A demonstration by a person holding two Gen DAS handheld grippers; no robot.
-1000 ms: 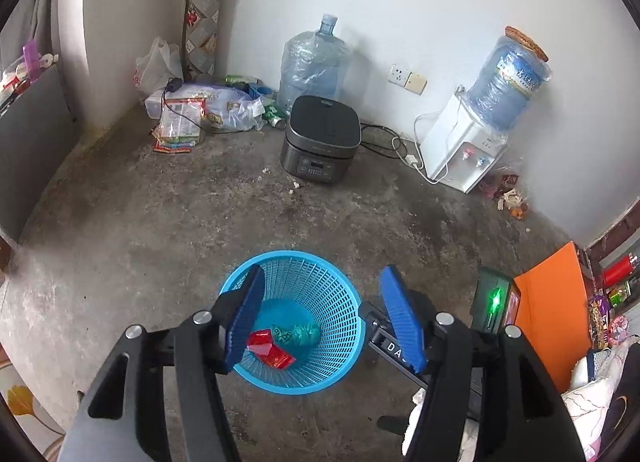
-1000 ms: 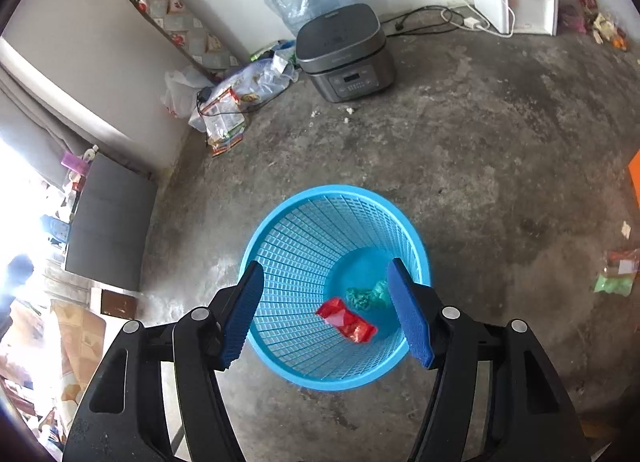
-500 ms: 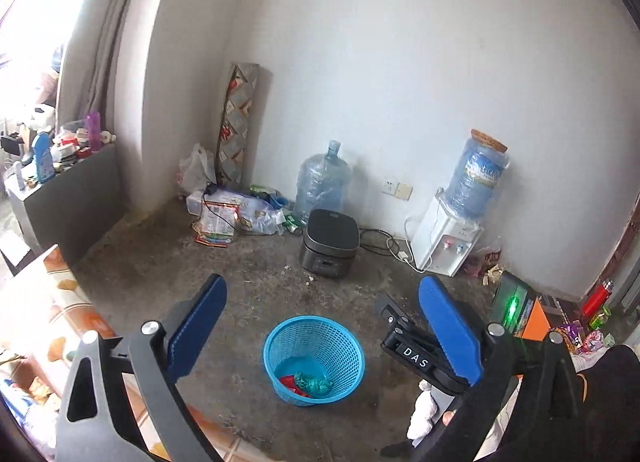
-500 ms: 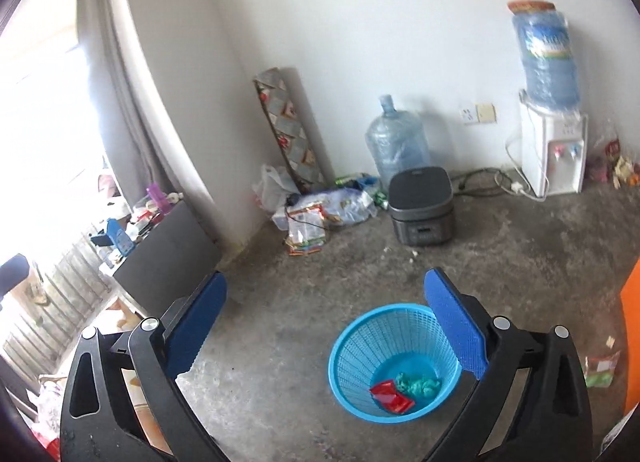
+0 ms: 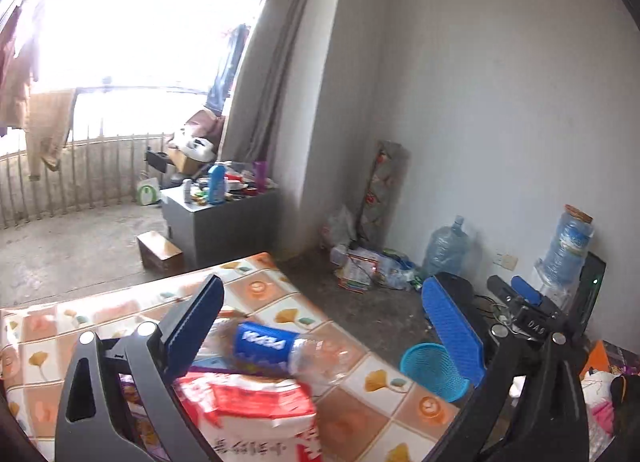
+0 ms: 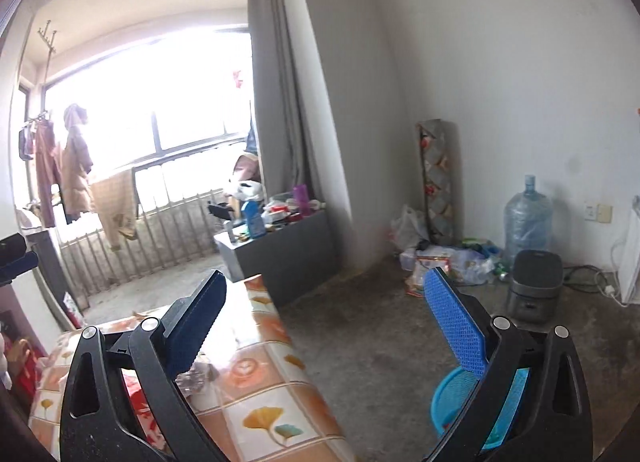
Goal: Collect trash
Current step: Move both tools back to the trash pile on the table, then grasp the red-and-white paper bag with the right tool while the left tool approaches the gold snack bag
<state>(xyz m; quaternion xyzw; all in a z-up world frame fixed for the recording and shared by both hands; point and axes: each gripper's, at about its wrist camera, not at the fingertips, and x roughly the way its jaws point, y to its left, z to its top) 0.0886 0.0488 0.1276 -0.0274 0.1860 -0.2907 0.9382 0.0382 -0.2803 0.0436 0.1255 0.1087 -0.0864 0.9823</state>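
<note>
My left gripper is open wide above a table with a patterned cloth. An empty clear bottle with a blue label lies on the cloth below the gap between the fingers, untouched. A red and white bag lies in front of the bottle. The blue mesh basket stands on the floor past the table's right edge. My right gripper is also open and holds nothing. It hangs over the table's corner, and its right finger partly hides the basket.
A grey cabinet crowded with bottles stands by the curtain. Against the far wall are a pile of bags, a water jug and a dark cooker. Bare concrete floor lies between table and wall.
Both grippers rose from just above the basket and swung left toward the table, and their jaws spread wider. The basket with a red wrapper and green scrap now sits low right.
</note>
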